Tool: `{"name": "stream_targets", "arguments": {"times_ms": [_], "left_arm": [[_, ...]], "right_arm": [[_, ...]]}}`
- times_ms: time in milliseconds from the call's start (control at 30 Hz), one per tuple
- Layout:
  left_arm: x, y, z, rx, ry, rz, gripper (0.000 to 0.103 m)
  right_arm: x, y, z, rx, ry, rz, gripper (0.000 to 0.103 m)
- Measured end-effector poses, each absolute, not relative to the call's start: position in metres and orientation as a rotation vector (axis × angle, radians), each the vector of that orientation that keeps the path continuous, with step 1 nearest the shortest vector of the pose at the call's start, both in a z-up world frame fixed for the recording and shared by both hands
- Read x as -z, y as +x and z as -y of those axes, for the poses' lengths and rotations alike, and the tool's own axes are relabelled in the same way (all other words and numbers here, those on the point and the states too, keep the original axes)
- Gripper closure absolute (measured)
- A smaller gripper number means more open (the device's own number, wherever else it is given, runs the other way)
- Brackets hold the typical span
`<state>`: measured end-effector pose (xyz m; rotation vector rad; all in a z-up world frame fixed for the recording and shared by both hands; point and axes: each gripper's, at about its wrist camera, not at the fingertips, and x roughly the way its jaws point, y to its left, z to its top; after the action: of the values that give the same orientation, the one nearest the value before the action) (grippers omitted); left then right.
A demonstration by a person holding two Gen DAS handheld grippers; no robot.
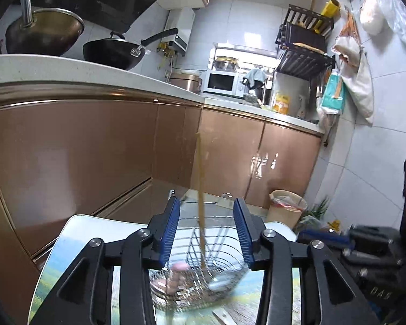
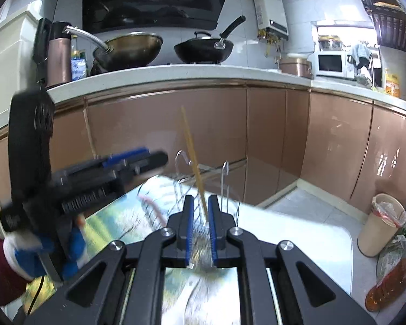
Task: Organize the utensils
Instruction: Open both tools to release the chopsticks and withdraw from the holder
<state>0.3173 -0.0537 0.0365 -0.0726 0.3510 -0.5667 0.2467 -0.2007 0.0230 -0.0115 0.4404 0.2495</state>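
A wire utensil basket (image 1: 203, 276) stands on a small table with a landscape print (image 1: 75, 246). A yellow chopstick (image 1: 200, 197) stands upright in it; pink and metal utensil ends lie blurred at its bottom. My left gripper (image 1: 207, 208) is open above the basket, the chopstick between its blue pads but untouched. In the right wrist view my right gripper (image 2: 201, 205) is nearly shut around the chopstick (image 2: 193, 162), over the basket (image 2: 203, 189); contact is not clear. The left gripper (image 2: 138, 157) shows blurred at the left, held by a gloved hand.
Brown cabinets (image 1: 94, 149) and a white counter with two woks (image 2: 203, 46) stand behind the table. A beige bin (image 1: 287, 208) sits on the floor at the right, with dark cases (image 1: 370, 243) and an oil bottle (image 2: 389, 281) nearby. A knife tip (image 1: 224, 318) lies on the table.
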Motion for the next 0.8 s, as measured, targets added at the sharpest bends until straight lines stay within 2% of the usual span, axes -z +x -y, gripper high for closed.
{"name": "stream_targets", "arguments": {"times_ms": [100,433,767,800], "left_arm": [[-0.040,0.303,0.050,0.581,-0.072,-0.394,0.055],[-0.013,0.244,0.014,0.546,-0.103,-0.561,0.047],[0.006,0.216,-0.022,0.499,-0.160,-0.635,0.046],[0.007,0.214,-0.026,0.493,-0.167,-0.639,0.046]], "right_arm": [[-0.012,0.222,0.197,-0.305,-0.016,-0.531,0.093],[0.075,0.167,0.162,-0.447,-0.050,-0.886,0.093],[0.110,0.169,0.146,-0.411,-0.111,-1.006,0.092],[0.111,0.170,0.145,-0.405,-0.125,-1.011,0.088]]}}
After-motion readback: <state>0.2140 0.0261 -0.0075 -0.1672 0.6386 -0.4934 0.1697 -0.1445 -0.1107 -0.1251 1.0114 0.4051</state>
